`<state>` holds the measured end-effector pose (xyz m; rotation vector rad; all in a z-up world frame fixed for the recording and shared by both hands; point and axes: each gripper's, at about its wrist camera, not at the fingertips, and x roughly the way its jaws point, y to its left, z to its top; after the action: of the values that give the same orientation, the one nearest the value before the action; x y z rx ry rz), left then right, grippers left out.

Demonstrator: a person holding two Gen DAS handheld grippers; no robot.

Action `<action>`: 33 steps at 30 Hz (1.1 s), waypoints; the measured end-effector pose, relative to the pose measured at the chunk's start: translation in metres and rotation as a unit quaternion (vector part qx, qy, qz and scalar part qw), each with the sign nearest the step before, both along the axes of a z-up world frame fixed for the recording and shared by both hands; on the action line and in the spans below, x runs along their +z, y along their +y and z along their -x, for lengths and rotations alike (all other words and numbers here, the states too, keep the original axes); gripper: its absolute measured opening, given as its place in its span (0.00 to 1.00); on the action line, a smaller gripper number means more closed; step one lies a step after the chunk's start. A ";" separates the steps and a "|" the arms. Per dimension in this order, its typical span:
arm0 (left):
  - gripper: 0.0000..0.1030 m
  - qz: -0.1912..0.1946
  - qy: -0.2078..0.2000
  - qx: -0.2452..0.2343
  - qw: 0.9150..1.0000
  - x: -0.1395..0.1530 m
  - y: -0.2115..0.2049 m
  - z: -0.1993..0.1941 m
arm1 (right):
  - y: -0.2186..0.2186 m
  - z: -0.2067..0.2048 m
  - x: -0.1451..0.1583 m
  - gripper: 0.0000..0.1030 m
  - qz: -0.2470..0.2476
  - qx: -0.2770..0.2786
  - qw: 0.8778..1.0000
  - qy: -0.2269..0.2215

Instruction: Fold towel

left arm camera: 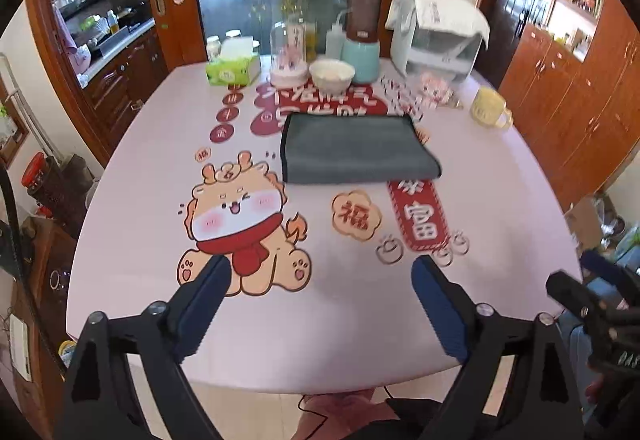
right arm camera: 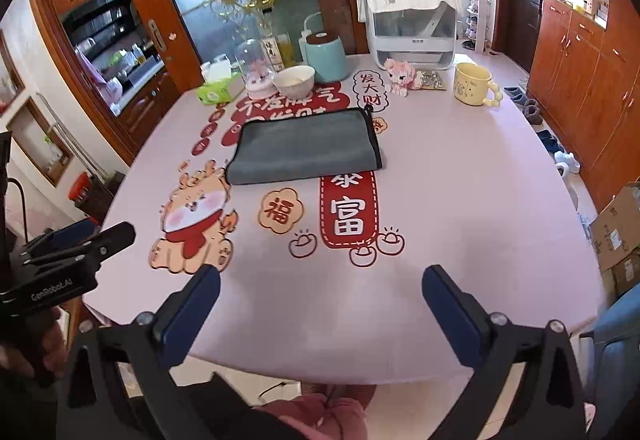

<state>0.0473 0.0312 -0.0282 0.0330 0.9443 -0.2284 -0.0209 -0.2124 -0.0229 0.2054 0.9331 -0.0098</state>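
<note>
Folded grey microfibre towel lay mid-counter; left gripper and right gripper, jaws apart, hovered near, apparently withdrawn after folding.

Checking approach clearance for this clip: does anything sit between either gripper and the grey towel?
Nothing visible does. Between the open left gripper, the open right gripper and the grey towel lies only flat printed tablecloth. The bowl and yellow mug stand beyond the towel.
</note>
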 end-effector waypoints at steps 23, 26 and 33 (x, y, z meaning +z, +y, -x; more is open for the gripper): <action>1.00 -0.014 -0.129 0.067 0.989 0.030 -0.008 0.075 | 0.019 0.057 0.024 1.00 0.017 -0.013 0.997 -0.079; 1.00 -0.017 -0.129 0.069 0.989 0.031 -0.009 0.075 | 0.021 0.057 0.025 1.00 0.020 -0.010 0.997 -0.078; 1.00 -0.012 -0.133 0.061 0.989 0.030 -0.013 0.074 | 0.016 0.057 0.025 1.00 0.015 -0.023 0.996 -0.080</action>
<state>-0.0271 0.0177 0.0016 0.0266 0.6796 -0.0962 -0.0774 -0.1967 0.0019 0.1978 0.7689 -0.0500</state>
